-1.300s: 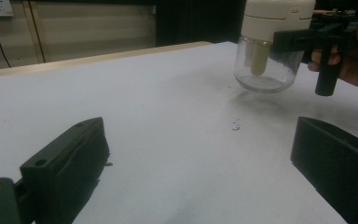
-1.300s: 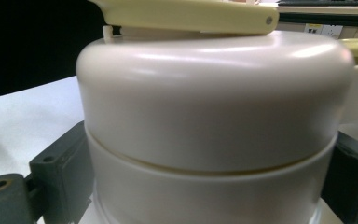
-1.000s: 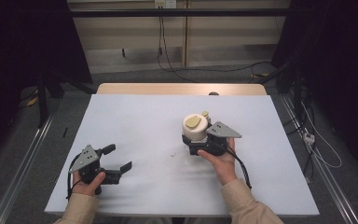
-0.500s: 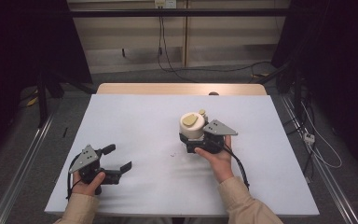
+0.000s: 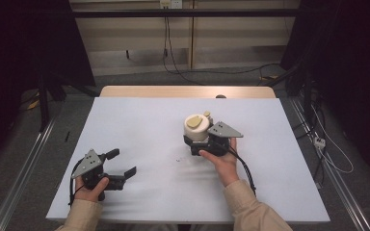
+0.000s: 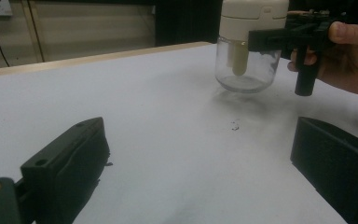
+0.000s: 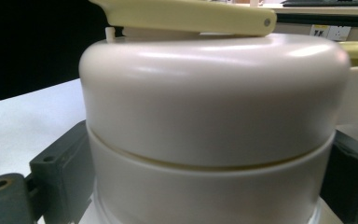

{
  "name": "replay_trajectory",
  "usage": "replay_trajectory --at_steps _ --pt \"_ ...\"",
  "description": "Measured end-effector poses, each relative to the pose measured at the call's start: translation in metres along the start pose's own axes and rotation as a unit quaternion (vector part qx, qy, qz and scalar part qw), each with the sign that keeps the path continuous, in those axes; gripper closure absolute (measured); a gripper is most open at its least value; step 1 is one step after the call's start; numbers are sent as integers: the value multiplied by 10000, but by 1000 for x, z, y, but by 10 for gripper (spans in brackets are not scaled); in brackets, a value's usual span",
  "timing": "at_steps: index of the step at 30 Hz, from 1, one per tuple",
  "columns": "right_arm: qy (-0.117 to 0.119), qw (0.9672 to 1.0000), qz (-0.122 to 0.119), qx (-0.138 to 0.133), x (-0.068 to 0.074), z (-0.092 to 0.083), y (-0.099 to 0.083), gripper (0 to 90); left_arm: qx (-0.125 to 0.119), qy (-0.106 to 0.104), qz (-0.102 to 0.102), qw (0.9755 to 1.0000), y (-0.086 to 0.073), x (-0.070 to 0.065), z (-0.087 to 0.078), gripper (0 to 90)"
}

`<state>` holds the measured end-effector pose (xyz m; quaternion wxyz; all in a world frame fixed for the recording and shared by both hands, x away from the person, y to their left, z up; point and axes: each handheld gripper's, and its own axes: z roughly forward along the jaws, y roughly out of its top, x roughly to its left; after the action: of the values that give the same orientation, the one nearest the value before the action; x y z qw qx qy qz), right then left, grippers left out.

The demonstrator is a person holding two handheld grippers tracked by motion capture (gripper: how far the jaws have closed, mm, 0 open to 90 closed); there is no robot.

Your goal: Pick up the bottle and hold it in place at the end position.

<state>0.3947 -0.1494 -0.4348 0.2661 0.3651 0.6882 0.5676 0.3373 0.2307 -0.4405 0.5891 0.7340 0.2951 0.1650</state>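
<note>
High view, near edge: left gripper (image 5: 118, 163) lies low on the white table (image 5: 139, 120), held in the person's left hand (image 5: 90, 187) — jaws spread wide, nothing between them.
Left gripper view: its two black jaws stand well apart over bare tabletop; a small dark speck (image 6: 234, 125) lies beyond them.
Mid table: right gripper (image 5: 196, 142), in the right hand (image 5: 221, 161), has its jaws clamped on either side of the jar (image 5: 197, 128) — a clear glass body under a cream lid (image 7: 214, 93).
Jar position: upright, lifted just clear of the table.
Lid top: a pale yellow lever (image 7: 186, 16) lies across it.
</note>
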Motion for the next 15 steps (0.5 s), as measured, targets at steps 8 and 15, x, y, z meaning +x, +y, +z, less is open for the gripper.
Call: replay_trajectory --at_steps 8,15 --pt "-28 10000 2 11 -2 3 0 58 4 -3 -8 10000 0 0 0 33" --pt "-48 10000 1 9 -3 4 0 58 21 4 2 10000 -1 -1 1 33"
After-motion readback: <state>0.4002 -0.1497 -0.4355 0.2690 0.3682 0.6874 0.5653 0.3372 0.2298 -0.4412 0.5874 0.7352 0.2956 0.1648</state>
